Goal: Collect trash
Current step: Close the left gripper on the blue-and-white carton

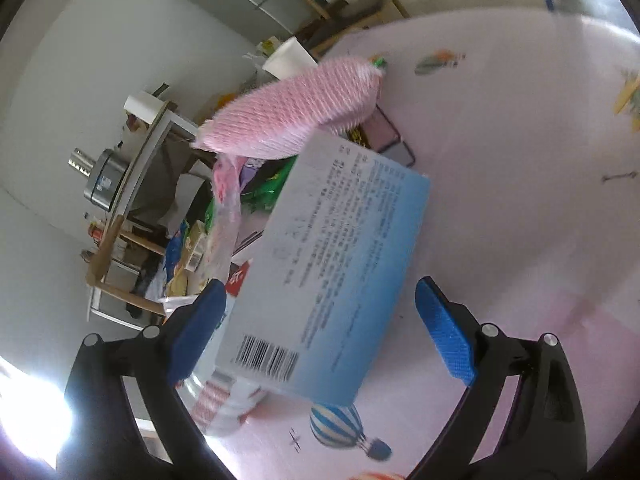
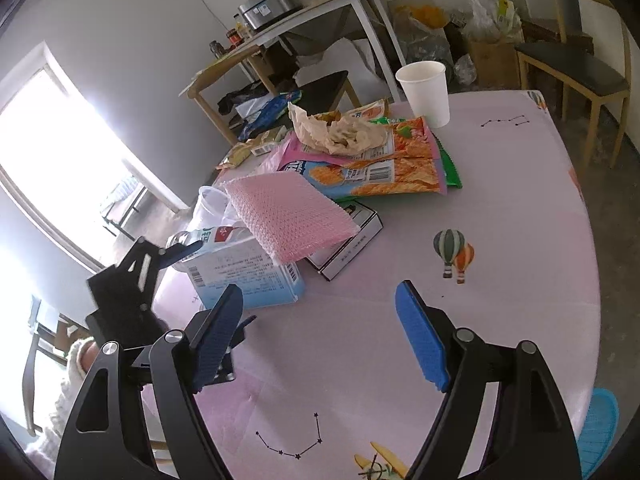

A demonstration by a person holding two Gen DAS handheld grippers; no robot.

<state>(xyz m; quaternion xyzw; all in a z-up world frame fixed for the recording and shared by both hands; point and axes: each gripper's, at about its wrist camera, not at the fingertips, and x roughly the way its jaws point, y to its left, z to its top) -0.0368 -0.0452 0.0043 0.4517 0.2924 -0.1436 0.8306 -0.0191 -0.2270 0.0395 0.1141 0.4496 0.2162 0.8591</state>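
- I have two grippers in view: my left gripper (image 1: pixel 320 328) stands released, its blue pads on either side of the blue carton (image 1: pixel 332 264) without pressing it; my right gripper (image 2: pixel 320 336) is also released, hovering over bare cloth.
- One light blue carton (image 2: pixel 248 276), rectangular cardboard with printed text and a barcode, lies near the counter's edge.
- One pink bubble-wrap pouch (image 2: pixel 288 216), soft and dimpled, rests tilted on top of the carton and leans over the white box.
- One white box (image 2: pixel 352 240), flat with dark edging, lies just beside the carton.
- One plastic bottle (image 2: pixel 208 238), clear with a red-and-white label, lies on its side against the carton, with one clear plastic cup (image 2: pixel 210 204) behind it.
- Several glossy snack wrappers (image 2: pixel 380 160), orange, pink and green, overlap in a heap; I cannot count them exactly.
- One crumpled brown paper wad (image 2: pixel 340 132) sits on the wrappers.
- One white paper cup (image 2: pixel 426 92) stands upright beyond the heap.
- The counter (image 2: pixel 520 220) is round, covered by a pink cloth printed with hot-air balloons, planes and star lines.
- Around it: a bright window (image 2: pixel 52 152), grey walls, a side table (image 2: pixel 320 12) carrying a metal pot, and two wooden chairs (image 2: pixel 576 64).
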